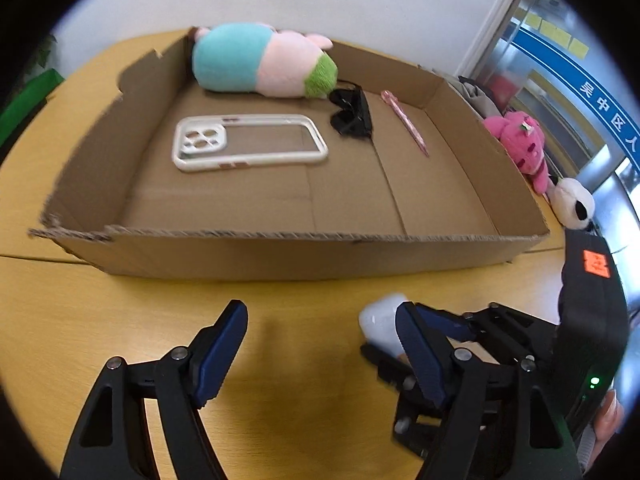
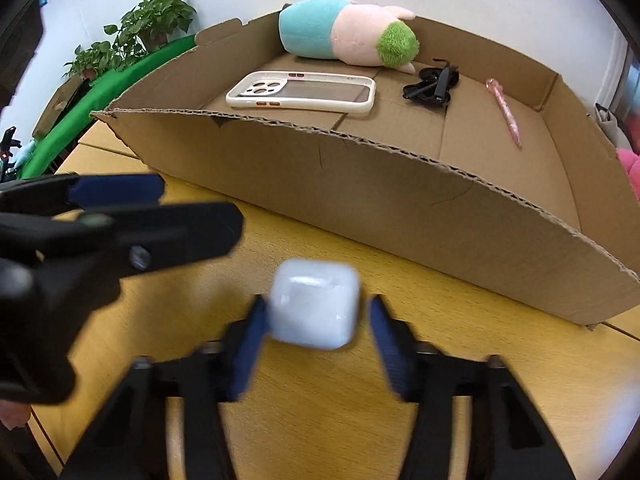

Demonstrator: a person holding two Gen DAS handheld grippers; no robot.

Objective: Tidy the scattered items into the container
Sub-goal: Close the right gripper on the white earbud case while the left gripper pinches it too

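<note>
Jaws of the right gripper [image 2: 318, 322] were spread about a small white rounded plastic case [image 2: 314, 304] left on the yellow wooden tabletop [image 2: 460, 360], the left gripper [image 1: 320, 344] was held open and empty, and four items were already laid in the shallow brown cardboard box [image 2: 360, 184].

Small white earbud case [image 2: 314, 304], rounded square, glossy, blurred, sits between the right hand-held gripper [image 2: 316, 336] fingers; left pad touches it, right pad just beside, contact unclear. Ahead of that hand-held gripper on the bench [image 2: 400, 360]: shallow cardboard box [image 2: 360, 184], open top, ragged cut edges. Inside, flat on the floor: white phone case [image 2: 302, 94], black sunglasses [image 2: 432, 86] folded, pink pen [image 2: 505, 114], pastel plush toy [image 2: 348, 34] on its side at the far wall.
</note>
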